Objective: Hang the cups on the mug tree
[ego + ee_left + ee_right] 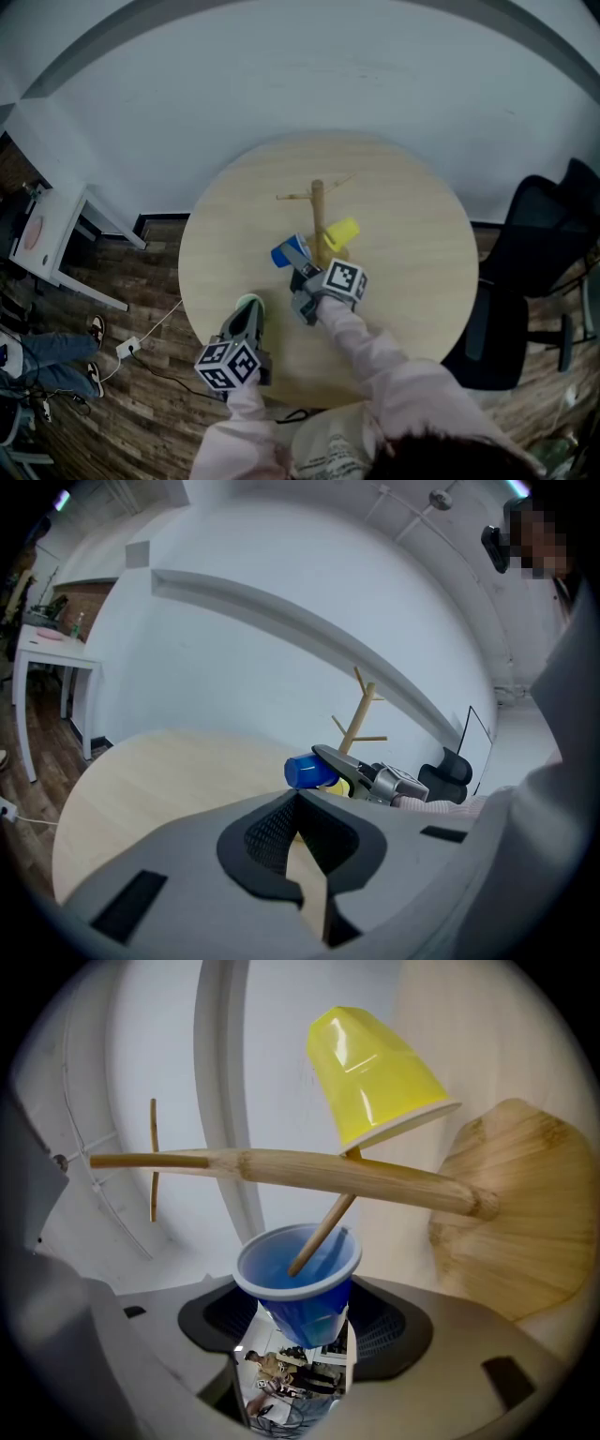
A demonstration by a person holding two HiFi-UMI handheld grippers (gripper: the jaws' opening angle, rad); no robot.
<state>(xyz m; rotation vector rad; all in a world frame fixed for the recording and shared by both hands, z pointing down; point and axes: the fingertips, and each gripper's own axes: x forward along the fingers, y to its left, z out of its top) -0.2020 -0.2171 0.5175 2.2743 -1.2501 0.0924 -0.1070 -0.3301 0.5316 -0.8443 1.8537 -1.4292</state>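
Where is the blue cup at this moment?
In the right gripper view, the blue cup is held by the right gripper, with a peg of the mug tree reaching into its mouth, just below the hanging yellow cup.

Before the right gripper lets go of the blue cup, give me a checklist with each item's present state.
1. Blue cup clamped between the right gripper's jaws: ok.
2. Peg inside the blue cup's mouth: ok.
3. Blue cup pushed far enough down the peg to stay on when let go: cannot tell.
4. Yellow cup hanging on its own peg, apart from the blue cup: ok.
5. Mug tree standing upright on the table: ok.
6. Left gripper shut, empty and off to the side of the mug tree: ok.
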